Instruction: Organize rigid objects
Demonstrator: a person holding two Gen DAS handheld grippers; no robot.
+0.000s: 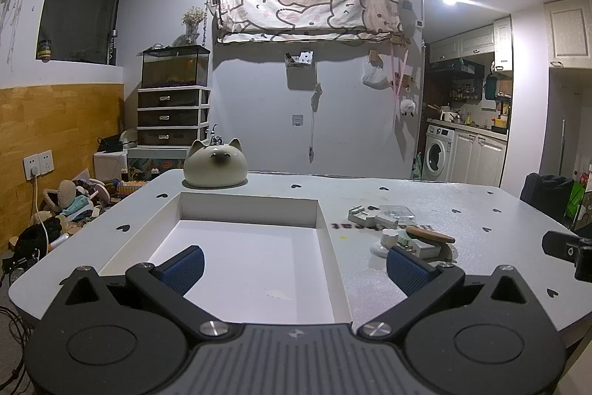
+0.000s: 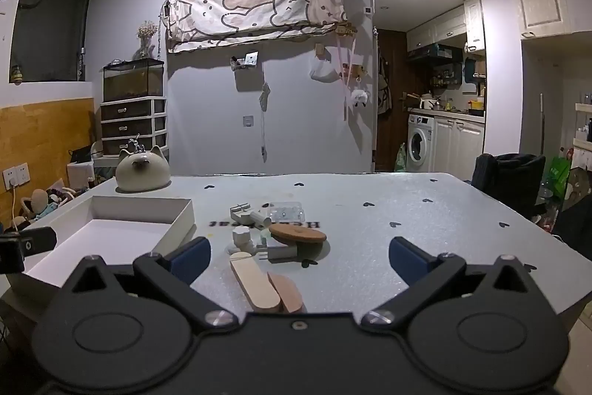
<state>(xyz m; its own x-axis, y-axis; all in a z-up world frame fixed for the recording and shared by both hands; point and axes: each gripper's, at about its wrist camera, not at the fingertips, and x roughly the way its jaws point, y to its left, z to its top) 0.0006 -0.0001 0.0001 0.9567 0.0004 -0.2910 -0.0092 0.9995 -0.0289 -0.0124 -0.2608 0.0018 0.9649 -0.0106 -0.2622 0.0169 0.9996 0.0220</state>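
Pile: a huddle of small rigid pieces is seen on the pale grey heart-printed tabletop (image 2: 370, 228), at twelve o'clock from the right gripper (image 2: 299, 256).
Wooden pieces: a round brown cork-like disc (image 2: 298, 233) is laid over the heap; a pale wooden oval-ended slat (image 2: 255, 284) and a pinkish slat (image 2: 286, 291) are seen side by side nearest the camera.
Plastics: a clear lidded plastic case (image 2: 286, 210) and white plug-like adapters (image 2: 242, 213) are noted behind.
Tray: the shallow white rectangular box (image 1: 251, 247) lies at ten o'clock from the pile.
Writing: dark upside-down lettering is printed under the pile; unreadable.
Left gripper (image 1: 294, 265): spread wide, nothing held, over the box.
Right gripper: spread wide, nothing held.
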